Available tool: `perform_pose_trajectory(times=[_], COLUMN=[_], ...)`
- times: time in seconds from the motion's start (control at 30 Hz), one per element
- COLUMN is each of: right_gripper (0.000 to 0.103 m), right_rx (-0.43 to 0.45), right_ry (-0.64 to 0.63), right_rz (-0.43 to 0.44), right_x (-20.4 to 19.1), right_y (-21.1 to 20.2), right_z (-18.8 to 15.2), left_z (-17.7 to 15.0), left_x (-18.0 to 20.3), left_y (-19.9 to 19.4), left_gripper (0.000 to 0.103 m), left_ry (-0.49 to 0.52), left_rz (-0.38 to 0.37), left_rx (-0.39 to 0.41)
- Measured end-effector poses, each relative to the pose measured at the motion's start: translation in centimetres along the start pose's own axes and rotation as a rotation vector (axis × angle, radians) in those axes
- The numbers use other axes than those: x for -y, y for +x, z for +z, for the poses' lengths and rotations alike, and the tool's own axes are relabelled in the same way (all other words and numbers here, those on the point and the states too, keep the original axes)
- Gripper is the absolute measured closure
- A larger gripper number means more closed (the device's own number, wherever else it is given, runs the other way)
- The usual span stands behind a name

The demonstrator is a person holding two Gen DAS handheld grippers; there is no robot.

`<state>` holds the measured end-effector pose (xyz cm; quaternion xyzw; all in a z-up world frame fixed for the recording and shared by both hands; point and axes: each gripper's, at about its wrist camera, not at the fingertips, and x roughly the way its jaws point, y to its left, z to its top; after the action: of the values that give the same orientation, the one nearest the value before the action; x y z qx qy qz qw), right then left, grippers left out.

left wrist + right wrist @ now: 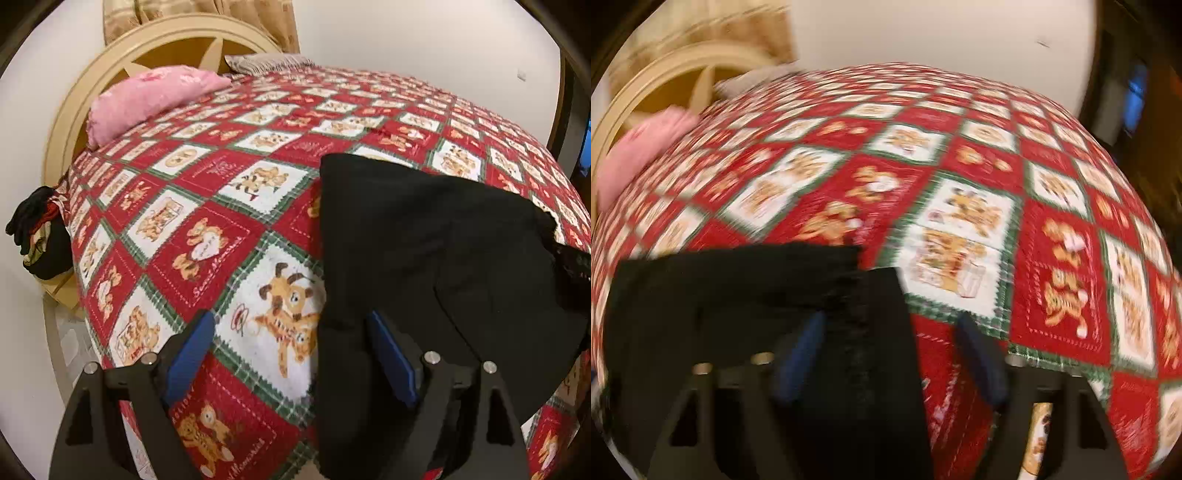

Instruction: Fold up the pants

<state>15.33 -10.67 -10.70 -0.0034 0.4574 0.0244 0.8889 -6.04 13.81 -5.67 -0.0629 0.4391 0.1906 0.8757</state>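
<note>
left gripper point(291, 354): nearest the lens in the left wrist view, blue pads spread wide, nothing clamped. Left pad over bare bedspread, right pad point(391, 360) over the near left part of the black cloth; contact with it can't be told.
right gripper point(886, 354): blue pads wide apart, not pressing on anything. A strip of the black cloth runs up between them, closer to the left pad point(801, 358). Right wrist view is motion-blurred, fine detail unreadable.
pants point(424, 266): black, lying flat in layers on the near part of the bed, right of centre in the left wrist view; near end runs off the near edge of the bed. In the right wrist view the pants point(738, 295) fill the near left area.
bedspread point(207, 221): red and white squares with green borders, teddy bear prints, covers the whole bed.
pink pillow point(147, 99): far left, at the headboard.
grey pillow point(266, 61): far, just right of the pink one.
headboard point(74, 110): cream, curved, far left.
curtain point(199, 14): tan, behind the headboard.
dark bundle point(33, 225): black and red cloth off the left edge of the bed, well apart from the pants.
</note>
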Motion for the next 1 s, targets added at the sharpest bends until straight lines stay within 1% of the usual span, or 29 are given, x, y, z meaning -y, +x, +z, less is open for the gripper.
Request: perform_pose_trajectory(times=[0.03, 0.07, 0.17, 0.23, 0.33, 0.37, 0.43, 0.5, 0.53, 0.6, 0.67, 0.77, 0.87, 1.0], right_gripper=[0.009, 0.007, 0.007, 0.007, 0.007, 0.007, 0.007, 0.007, 0.007, 0.007, 0.007, 0.007, 0.007, 0.007], right_rx=[-0.011, -0.016, -0.010, -0.007, -0.010, -0.001, 0.022, 0.073, 0.102, 0.144, 0.187, 0.218, 0.216, 0.191], right_ry=[0.055, 0.082, 0.041, 0.044, 0.031, 0.037, 0.062, 0.093, 0.099, 0.086, 0.033, -0.024, -0.049, -0.072], right_rz=[0.006, 0.020, -0.002, 0.013, 0.018, 0.027, 0.038, 0.045, 0.062, 0.094, 0.115, 0.137, 0.150, 0.128], right_x=[0.7, 1.1, 0.5, 0.8, 1.6, 2.0, 2.7, 3.4, 3.5, 2.7, 1.0, -1.5, -3.1, -4.2], right_y=[0.5, 0.9, 0.8, 0.4, -0.5, -1.1, -2.5, -5.2, -6.8, -9.4, -11.8, -14.1, -15.5, -17.0], right_z=[0.0, 0.2, 0.4, -0.2, -1.0, -1.6, -2.6, -3.7, -4.4, -5.7, -7.2, -9.7, -12.0, -13.9], left_z=[-0.1, 0.0, -0.3, -0.8, -1.6, -1.6, -0.8, -0.1, 0.0, 0.1, -0.1, -0.6, -1.3, -2.6], left_x=[0.1, 0.3, 0.4, 0.3, 0.5, 0.4, 0.1, 0.1, 0.2, 0.5, 0.7, 0.7, 0.3, -0.5], left_y=[0.0, 0.1, 0.0, -0.4, -1.1, -1.0, -0.6, -0.5, -0.7, -1.5, -2.4, -3.8, -5.3, -7.3], left_gripper=[0.015, 0.015, 0.014, 0.014, 0.014, 0.014, 0.014, 0.014, 0.014, 0.014, 0.014, 0.014, 0.014, 0.014], left_ry=[0.005, 0.007, -0.004, -0.007, 0.025, 0.030, 0.006, -0.001, 0.005, 0.023, 0.034, 0.043, 0.043, 0.055], left_rz=[0.006, 0.011, 0.026, 0.027, 0.030, 0.027, 0.009, 0.002, 0.007, 0.012, 0.005, -0.017, -0.047, -0.072], left_rx=[0.007, 0.011, 0.021, 0.021, 0.053, 0.056, 0.025, 0.006, 0.009, 0.033, 0.053, 0.074, 0.085, 0.086])
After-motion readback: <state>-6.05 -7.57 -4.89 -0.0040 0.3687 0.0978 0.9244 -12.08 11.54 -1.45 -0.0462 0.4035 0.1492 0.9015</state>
